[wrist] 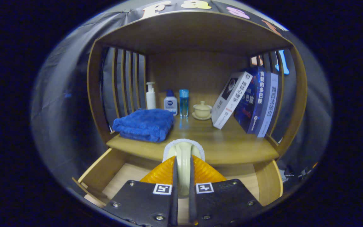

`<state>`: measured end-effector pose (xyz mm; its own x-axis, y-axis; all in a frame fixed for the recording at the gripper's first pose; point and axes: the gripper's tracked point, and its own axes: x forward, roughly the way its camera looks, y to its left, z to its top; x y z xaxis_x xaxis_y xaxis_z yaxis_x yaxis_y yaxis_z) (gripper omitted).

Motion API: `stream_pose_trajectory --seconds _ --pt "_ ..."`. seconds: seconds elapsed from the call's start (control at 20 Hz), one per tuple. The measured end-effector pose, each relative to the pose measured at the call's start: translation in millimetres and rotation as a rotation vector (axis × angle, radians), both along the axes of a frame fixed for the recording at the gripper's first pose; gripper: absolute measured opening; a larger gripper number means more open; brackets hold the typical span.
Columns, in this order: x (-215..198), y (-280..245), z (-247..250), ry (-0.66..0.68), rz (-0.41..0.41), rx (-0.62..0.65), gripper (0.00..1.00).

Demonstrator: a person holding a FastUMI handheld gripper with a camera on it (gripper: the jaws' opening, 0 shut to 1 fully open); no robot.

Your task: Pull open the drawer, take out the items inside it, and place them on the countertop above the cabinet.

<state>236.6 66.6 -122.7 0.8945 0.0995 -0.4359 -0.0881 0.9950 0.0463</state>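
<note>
Blue folded towel point(144, 124) at left front corner of bench point(232, 146). Along rear edge, left to right: white pump bottle point(150, 95), small lotion bottle with blue cap point(170, 102), blue glass tumbler point(183, 102), cream lidded teacup on saucer point(202, 110). Three books point(250, 100) leaning at right side of bench. Drawer point(106, 171) pulled open below front edge of bench. Gripper point(183, 176) above open drawer, fingers point(161, 173) closed on cream brush point(183, 157), white fuzzy head up, level with front edge of bench.
</note>
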Motion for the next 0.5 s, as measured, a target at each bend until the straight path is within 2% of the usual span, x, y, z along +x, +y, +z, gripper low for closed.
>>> stream_pose_trajectory --seconds 0.25,0.5 --pt "47 1 7 -0.048 -0.047 0.007 0.14" --pt "80 -3 -10 -0.043 -0.081 -0.032 0.14"
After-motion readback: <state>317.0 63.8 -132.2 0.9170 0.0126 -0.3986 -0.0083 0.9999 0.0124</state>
